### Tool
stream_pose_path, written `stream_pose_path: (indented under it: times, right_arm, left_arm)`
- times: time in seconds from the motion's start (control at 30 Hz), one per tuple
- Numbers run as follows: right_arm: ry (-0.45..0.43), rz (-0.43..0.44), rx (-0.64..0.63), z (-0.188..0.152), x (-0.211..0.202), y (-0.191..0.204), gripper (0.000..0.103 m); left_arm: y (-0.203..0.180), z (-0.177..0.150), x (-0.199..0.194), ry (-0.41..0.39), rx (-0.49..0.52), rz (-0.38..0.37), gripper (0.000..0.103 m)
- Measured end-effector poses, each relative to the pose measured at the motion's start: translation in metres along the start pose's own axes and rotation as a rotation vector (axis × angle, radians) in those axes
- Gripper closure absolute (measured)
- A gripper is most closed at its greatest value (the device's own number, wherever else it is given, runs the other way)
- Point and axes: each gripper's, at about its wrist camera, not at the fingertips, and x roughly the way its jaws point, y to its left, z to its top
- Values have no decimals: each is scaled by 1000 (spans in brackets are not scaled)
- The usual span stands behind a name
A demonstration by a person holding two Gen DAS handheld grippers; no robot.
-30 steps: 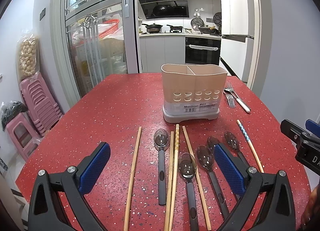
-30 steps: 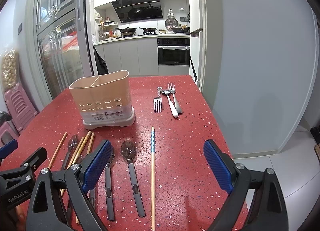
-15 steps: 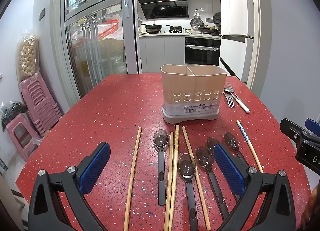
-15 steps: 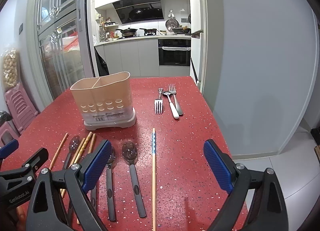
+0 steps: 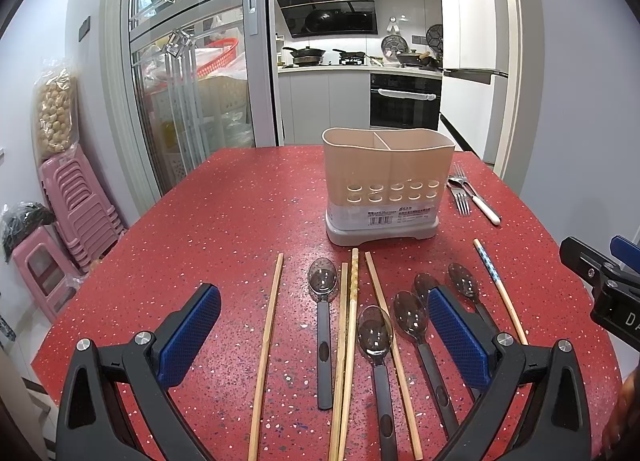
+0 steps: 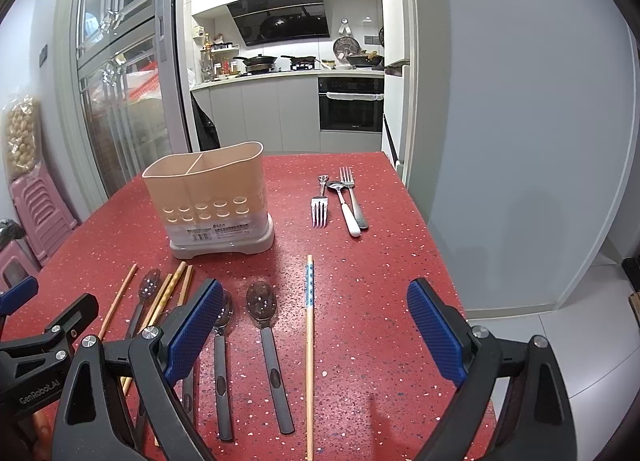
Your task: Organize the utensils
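A beige two-compartment utensil holder (image 5: 387, 185) (image 6: 214, 199) stands upright on the red speckled table (image 5: 224, 217), with nothing showing above its rim. In front of it lie several wooden chopsticks (image 5: 267, 335) and several dark spoons (image 5: 323, 317) in a row. One chopstick with a blue patterned end (image 6: 309, 337) (image 5: 498, 287) lies at the right of the row. Two forks and a white-handled spoon (image 6: 345, 207) rest to the right of the holder. My left gripper (image 5: 324, 339) hovers open above the spoons. Above the blue-patterned chopstick, my right gripper (image 6: 316, 335) is open, holding nothing.
Stacked pink stools (image 5: 76, 201) stand on the floor left of the table. Behind the table are a glass sliding door (image 5: 188, 73) and a kitchen with an oven (image 6: 350, 105). The table's right edge drops to a tiled floor (image 6: 560, 325) by a grey wall.
Both views have shifted only slightly; the right gripper has edged a little forward. Nothing on the table has moved.
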Motion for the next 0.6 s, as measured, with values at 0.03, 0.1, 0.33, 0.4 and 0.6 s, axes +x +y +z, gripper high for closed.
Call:
stream_pose_path:
  times: [0.03, 0.1, 0.33, 0.4, 0.6]
  right_arm:
    - [0, 0, -1, 0, 0, 0, 8]
    - [3, 3, -3, 0, 1, 0, 8]
    - [20, 12, -2, -1, 6, -1, 8]
    - [29, 18, -7, 0, 9, -2, 8]
    - [108, 53, -23, 2, 30, -6, 8]
  left_arm:
    - [0, 0, 0, 1, 0, 1, 0]
    - [0, 0, 2, 5, 1, 2, 0]
    - [9, -2, 8, 22, -13, 16, 0]
    - [14, -2, 11, 34, -22, 15, 0]
    - [30, -3, 30, 86, -40, 33, 0]
